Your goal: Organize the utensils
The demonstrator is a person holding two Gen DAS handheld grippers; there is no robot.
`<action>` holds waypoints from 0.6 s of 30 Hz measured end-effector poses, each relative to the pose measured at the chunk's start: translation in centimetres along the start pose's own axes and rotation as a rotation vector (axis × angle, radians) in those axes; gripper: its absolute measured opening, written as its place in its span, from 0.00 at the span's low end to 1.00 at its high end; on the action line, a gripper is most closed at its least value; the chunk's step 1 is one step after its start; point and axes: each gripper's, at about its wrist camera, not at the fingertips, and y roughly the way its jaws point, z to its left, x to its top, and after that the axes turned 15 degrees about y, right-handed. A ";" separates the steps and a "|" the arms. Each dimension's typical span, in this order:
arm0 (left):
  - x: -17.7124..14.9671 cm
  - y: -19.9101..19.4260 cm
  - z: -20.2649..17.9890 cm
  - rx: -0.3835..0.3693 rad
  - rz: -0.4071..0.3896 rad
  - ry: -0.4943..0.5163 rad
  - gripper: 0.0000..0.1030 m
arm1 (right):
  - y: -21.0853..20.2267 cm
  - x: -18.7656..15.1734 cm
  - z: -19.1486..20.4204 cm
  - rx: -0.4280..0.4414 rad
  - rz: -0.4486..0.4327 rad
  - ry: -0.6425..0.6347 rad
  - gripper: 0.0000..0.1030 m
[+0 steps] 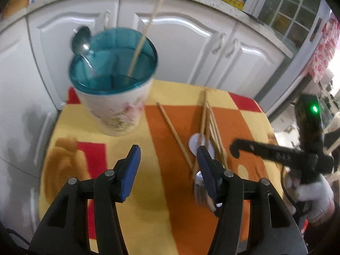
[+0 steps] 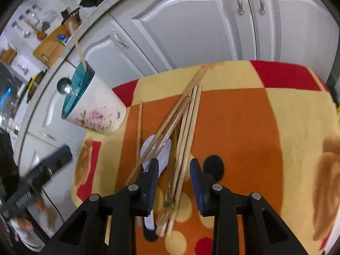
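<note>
While both tongs gape empty, the right tongs (image 2: 174, 167) hang low over the chopsticks (image 2: 187, 127).

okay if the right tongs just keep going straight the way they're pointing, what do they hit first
Most likely the bundle of chopsticks lying on the blanket, which sits between the open right tongs and runs ahead of them. A white spoon lies just left of that line. Height above the pile is hard to judge.
</note>
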 end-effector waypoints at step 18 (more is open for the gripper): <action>1.2 3.7 -1.4 -0.021 0.056 0.064 0.53 | 5.4 4.4 1.9 -0.066 0.022 -0.033 0.00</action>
